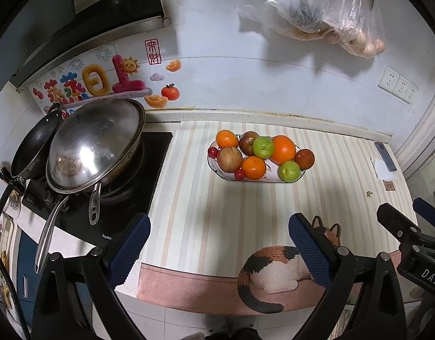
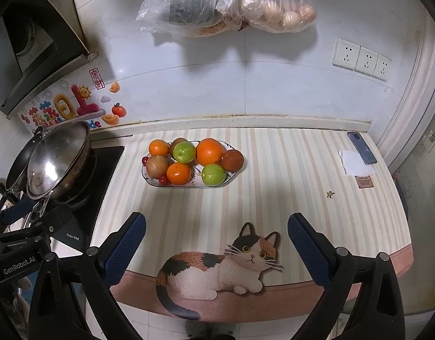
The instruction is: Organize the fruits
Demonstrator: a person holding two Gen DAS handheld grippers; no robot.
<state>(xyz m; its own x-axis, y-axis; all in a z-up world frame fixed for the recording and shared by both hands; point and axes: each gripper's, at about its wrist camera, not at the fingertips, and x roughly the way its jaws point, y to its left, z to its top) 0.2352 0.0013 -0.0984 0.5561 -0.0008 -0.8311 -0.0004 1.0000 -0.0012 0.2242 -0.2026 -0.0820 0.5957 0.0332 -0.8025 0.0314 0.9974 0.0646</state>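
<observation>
An oval white plate (image 1: 217,170) (image 2: 149,180) sits on the striped counter mat, piled with fruit: oranges (image 1: 282,149) (image 2: 209,152), green apples (image 1: 263,146) (image 2: 184,152), reddish-brown apples (image 1: 229,159) (image 2: 157,166), a dark red fruit (image 1: 304,159) (image 2: 232,160) and small red cherries (image 1: 239,174) (image 2: 163,180). My left gripper (image 1: 218,240) hangs open above the mat's near edge, well short of the plate, with nothing between its blue pads. Over the cat picture my right gripper (image 2: 216,240) is also open and empty; its body (image 1: 409,235) shows at the right of the left wrist view.
A stove (image 1: 109,198) with a lidded steel wok (image 1: 95,144) (image 2: 57,161) and a black pan (image 1: 36,144) stands left of the mat. A phone (image 2: 361,147) and white paper (image 2: 356,163) lie at the far right. Plastic bags (image 2: 225,0) hang on the wall above.
</observation>
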